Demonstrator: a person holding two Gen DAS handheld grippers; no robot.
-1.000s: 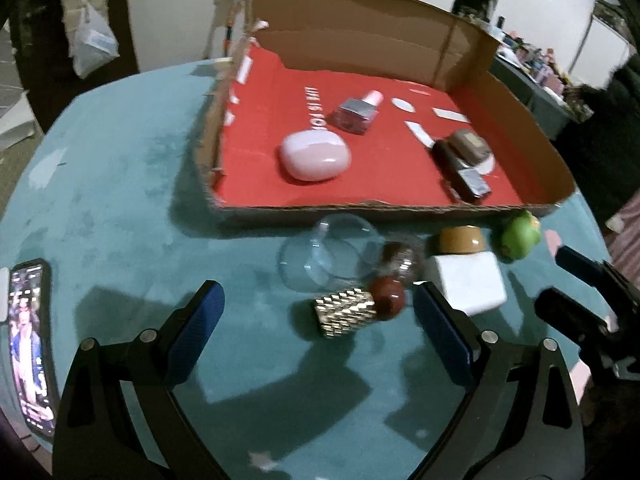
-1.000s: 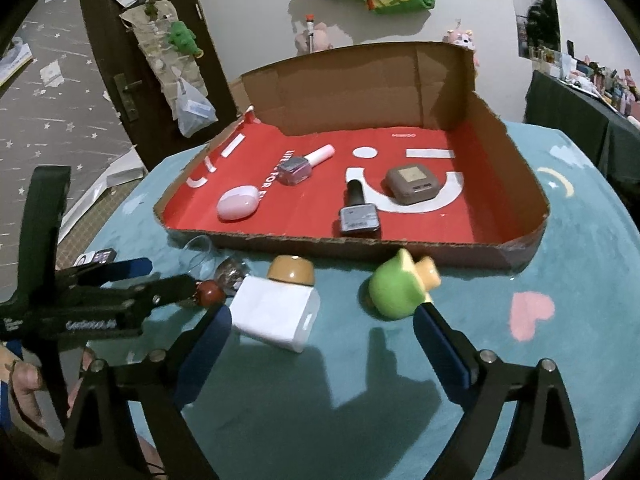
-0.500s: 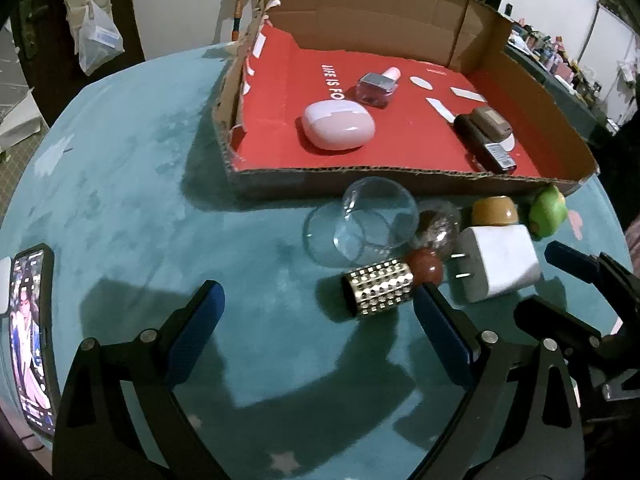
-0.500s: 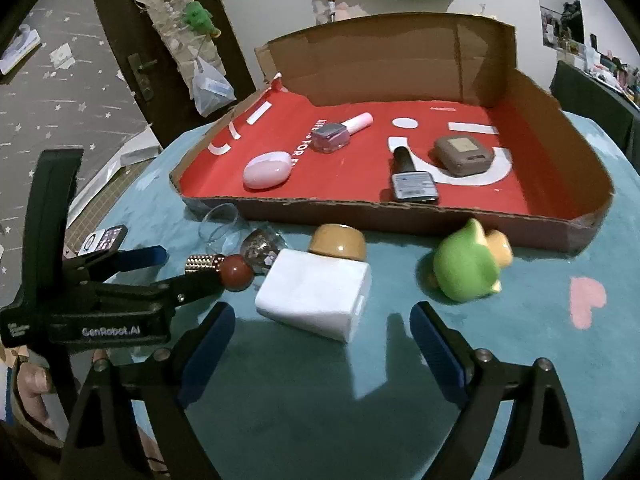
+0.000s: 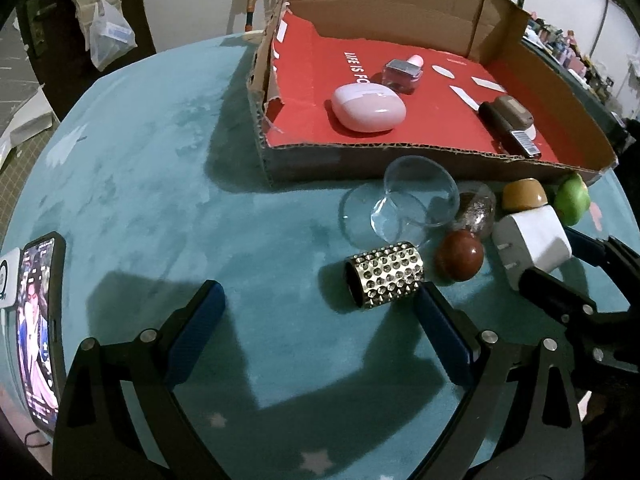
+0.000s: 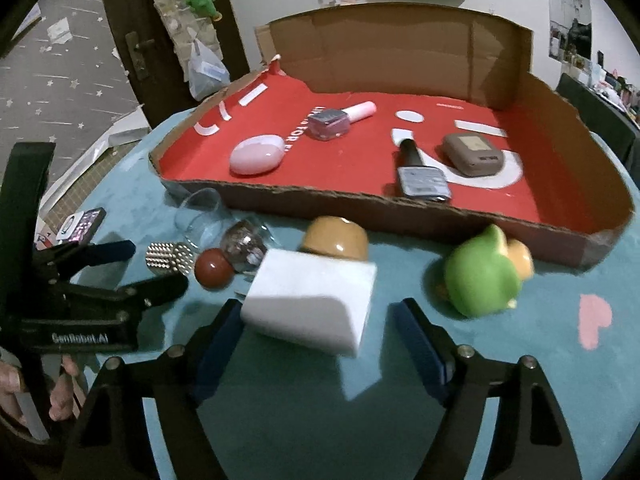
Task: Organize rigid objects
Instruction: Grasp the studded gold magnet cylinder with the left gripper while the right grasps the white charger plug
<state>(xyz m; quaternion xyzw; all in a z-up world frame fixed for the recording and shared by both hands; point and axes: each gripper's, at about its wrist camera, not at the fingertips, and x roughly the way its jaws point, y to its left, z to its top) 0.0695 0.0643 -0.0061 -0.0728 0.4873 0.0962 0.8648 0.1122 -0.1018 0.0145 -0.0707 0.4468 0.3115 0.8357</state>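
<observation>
While we are reaching in with both hands, our right tongs (image 6: 318, 350) are coming around the white plug block (image 6: 310, 300), which is lying on the blue desk (image 5: 160, 184) just in front of the cardboard box (image 6: 440, 222). These tongs have just been closing, and the block is sitting between them. The left pad looks like it is just touching one corner, but the right pad is not touching yet, so we are not holding it.

We are guessing the block is hard, smooth and a bit heavy for how small it is. It is not going to squash, but its shiny sides may be slippery. We are thinking the best place to hold it is on its two flat sides, near the middle, away from the metal prongs.

Our left tongs (image 5: 320, 312) are standing wide with nothing in them. The bumpy silver tube (image 5: 384, 276) is lying just past them, near the right pad. It looks hard and round, so it may roll away. We are thinking it is best pinched across its round sides.

The red ball (image 5: 460, 256) beside it can roll too. The clear glass cup (image 5: 416, 200) lying on its side may break, so we are staying gentle near it.
</observation>
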